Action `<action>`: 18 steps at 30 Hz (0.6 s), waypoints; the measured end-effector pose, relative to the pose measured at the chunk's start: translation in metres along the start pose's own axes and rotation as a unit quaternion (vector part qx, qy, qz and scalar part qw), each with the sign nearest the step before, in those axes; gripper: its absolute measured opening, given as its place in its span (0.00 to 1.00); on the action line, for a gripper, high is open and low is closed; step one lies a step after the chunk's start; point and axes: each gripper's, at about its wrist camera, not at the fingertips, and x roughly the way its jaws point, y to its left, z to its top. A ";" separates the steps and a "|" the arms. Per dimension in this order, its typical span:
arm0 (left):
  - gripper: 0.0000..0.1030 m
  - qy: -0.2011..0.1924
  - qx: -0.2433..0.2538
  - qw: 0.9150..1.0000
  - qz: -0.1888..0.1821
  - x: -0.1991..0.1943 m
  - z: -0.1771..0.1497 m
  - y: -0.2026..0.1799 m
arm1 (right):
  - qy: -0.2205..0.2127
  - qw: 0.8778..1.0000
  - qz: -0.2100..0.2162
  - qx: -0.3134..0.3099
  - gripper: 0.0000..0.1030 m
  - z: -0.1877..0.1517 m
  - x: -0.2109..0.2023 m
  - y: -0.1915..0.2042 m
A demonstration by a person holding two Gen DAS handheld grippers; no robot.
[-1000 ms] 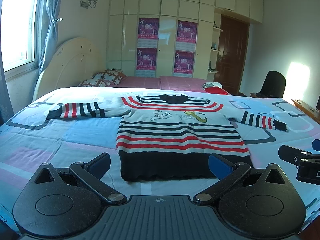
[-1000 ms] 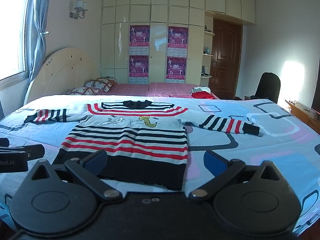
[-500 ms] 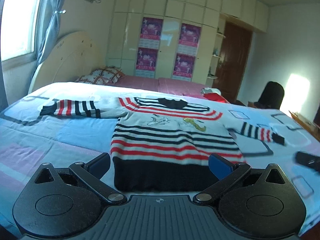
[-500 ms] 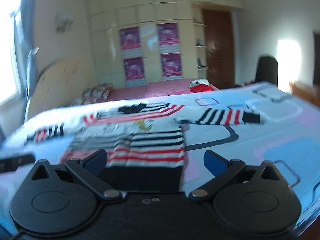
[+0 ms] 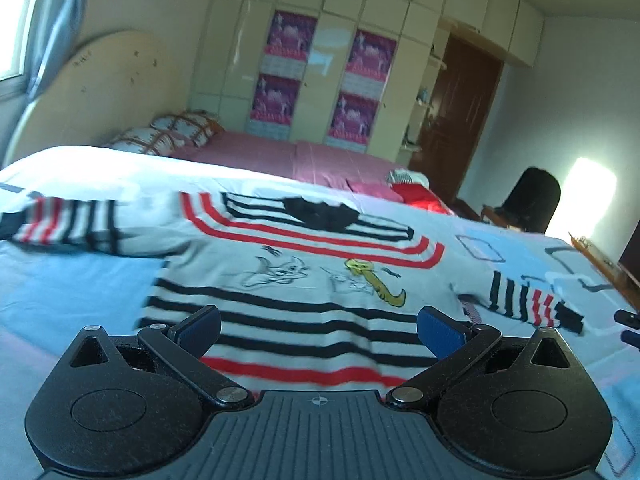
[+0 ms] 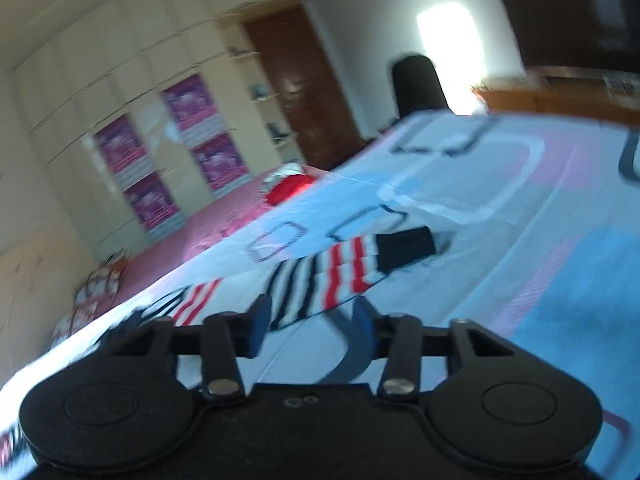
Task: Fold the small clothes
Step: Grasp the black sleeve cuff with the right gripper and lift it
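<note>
Both hand-held grippers tilt down over the sweater (image 5: 304, 280).

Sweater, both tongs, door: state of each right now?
Sweater: spread flat face up on the bed, unfolded, both sleeves out.
Right sleeve: flat, nothing gripping it.
Left tongs: open wide over the sweater's body, empty.
Right tongs: closing, near the right sleeve, nothing pinched.
Door: shut.

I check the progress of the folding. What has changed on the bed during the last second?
Both grippers moved in over the striped knitted sweater. The right gripper rolled toward the sweater's right sleeve, and its jaws are closing, holding nothing. The left gripper stays open. The sweater lies flat, unmoved.
</note>
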 end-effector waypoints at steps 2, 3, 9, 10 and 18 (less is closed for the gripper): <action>1.00 0.003 0.006 1.000 0.011 0.024 0.002 -0.011 | 0.013 0.999 -0.006 0.043 0.38 0.007 0.042 -0.022; 1.00 0.007 0.006 1.000 0.018 0.037 0.004 -0.016 | 0.018 0.998 -0.014 0.059 0.38 0.009 0.061 -0.032; 1.00 0.048 0.004 0.998 0.044 0.098 0.015 -0.034 | 0.070 0.985 -0.025 0.158 0.39 0.005 0.155 -0.070; 1.00 0.053 0.006 0.997 0.048 0.105 0.016 -0.036 | 0.076 0.982 -0.022 0.170 0.39 0.004 0.164 -0.073; 1.00 0.075 -0.002 0.995 0.065 0.141 0.020 -0.042 | 0.083 0.982 -0.027 0.169 0.10 0.001 0.194 -0.059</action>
